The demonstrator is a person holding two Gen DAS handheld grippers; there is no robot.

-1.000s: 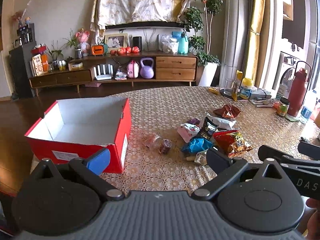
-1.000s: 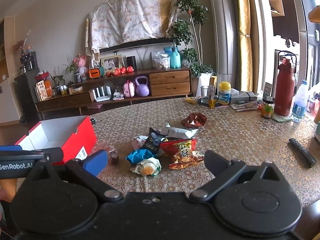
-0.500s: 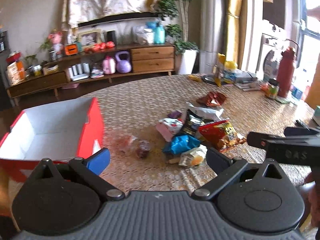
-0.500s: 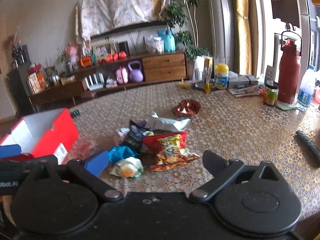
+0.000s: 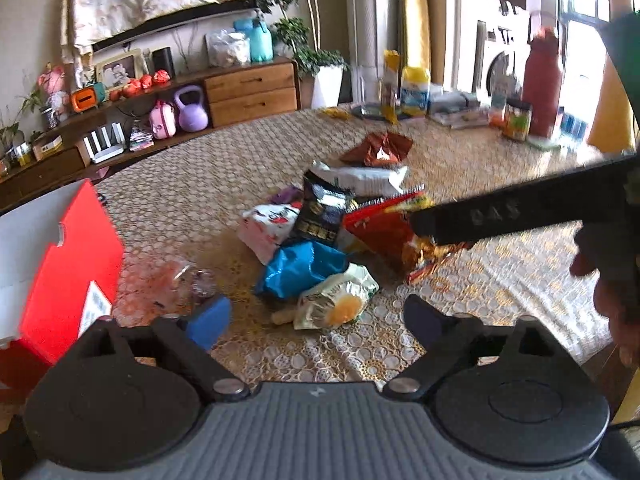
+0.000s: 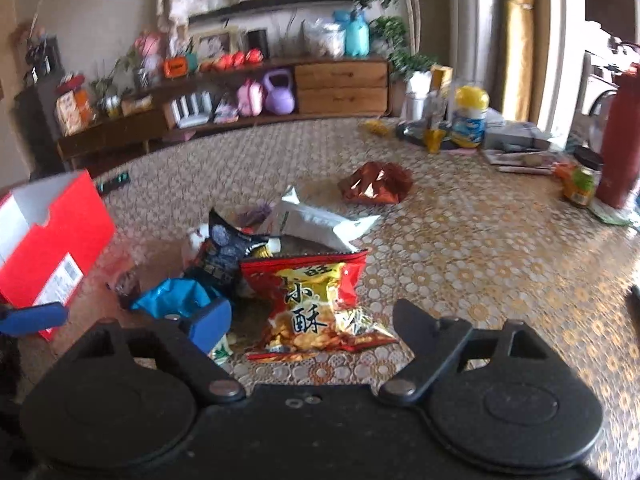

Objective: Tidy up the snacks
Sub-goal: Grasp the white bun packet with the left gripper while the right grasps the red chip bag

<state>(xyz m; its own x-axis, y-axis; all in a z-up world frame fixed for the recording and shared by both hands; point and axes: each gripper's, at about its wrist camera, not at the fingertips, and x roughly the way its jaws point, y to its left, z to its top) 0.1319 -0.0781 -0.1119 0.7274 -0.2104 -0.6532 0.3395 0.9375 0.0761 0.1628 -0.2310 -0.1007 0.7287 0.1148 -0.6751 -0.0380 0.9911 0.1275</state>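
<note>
A pile of snack packets lies mid-table. My left gripper is open and empty, just short of a green-white packet with an orange spot and a blue packet. My right gripper is open and empty, with a red-yellow crisp bag between its fingers' line; that bag also shows in the left wrist view. An open red box with a white inside stands at the left, also in the right wrist view. A black packet, a white packet and a brown foil packet lie behind.
Two small clear-wrapped sweets lie beside the red box. Bottles, a yellow-lidded tub, a jar and a red flask stand at the table's far right. The right gripper's body crosses the left wrist view.
Both grippers have moved forward and lower toward the snack pile. The red box has slid toward the left edge of both views. Both grippers stay open.
</note>
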